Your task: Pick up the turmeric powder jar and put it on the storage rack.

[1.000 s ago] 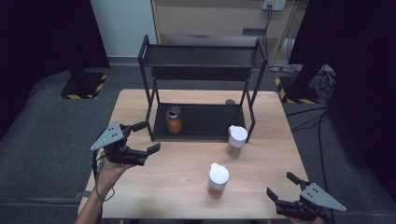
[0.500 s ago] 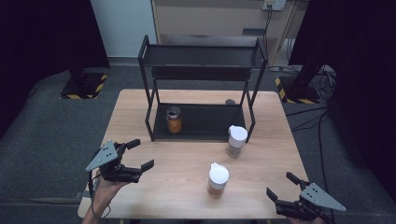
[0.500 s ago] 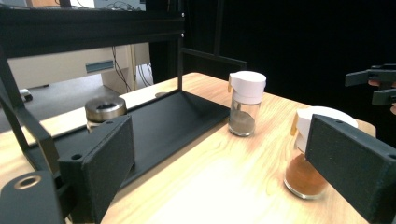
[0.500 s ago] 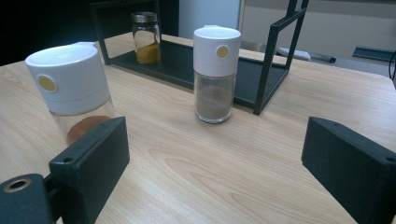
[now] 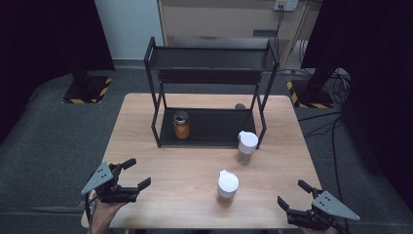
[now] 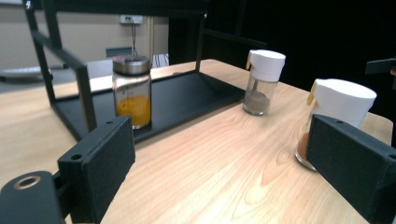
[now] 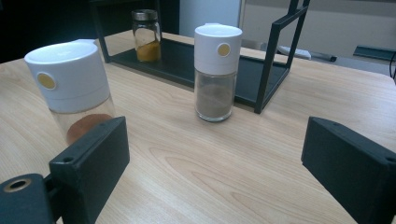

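The high view looks forward and down from above the person's edge of the desk [image 5: 195, 161], taking in the whole top with the black rack [image 5: 209, 92] at its far side. The left claw's camera sits low near the desk surface, facing the rack [image 6: 187, 93] from its front left, close to the boards. The right claw's camera, equally low, faces the rack [image 7: 275, 56] from its front right; all three share the rack and the two white-capped shakers before it.
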The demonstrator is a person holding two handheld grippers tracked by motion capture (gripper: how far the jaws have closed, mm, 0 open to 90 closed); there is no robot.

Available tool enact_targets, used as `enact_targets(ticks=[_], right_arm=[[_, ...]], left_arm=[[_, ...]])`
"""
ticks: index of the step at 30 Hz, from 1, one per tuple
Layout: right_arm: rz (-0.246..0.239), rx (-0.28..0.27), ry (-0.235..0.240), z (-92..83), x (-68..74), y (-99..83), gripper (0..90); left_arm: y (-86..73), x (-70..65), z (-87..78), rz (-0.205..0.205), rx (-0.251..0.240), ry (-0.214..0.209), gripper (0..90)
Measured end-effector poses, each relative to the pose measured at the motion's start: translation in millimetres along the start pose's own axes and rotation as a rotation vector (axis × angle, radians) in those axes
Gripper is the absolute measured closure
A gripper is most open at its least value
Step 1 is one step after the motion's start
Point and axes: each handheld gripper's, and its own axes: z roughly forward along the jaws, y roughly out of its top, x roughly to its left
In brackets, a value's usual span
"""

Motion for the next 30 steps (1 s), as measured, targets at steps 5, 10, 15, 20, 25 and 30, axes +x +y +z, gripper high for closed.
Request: enact_targets(ticks=[5,10,15,20,25,30], right_arm=[[-0.002,0.002,0.000,0.6,0.2,0.2,7.8],[-0.001,0.002,0.000,0.4,0.0,0.2,7.8],[-0.001,0.002,0.002,0.2,-0.1,0.1,7.8],[-0.004,0.003,0.002,0.7,-0.2,0.1,7.8],[-0.004,0.004,0.001,1.1,0.0,0.3,7.9],[0.001,0.006,-0.001,1.3,-0.2,0.3,7.8]], left_arm=[[-8.4,0.3,-5.1,-0.017,0.018,0.019,7.6],[-15.8,1.4,-7.3,-0.022,0.020,0.022,7.6],[-17.0,-0.5,-7.3,-0.005,0.044,0.030,7.4],[-17.6,-1.9,-8.9,0.002,0.047,0.033,7.3],[-19.2,-3.1,-10.5,0.004,0.044,0.053,6.0],[-19.6,-4.8,-11.2,0.012,0.045,0.069,4.9]])
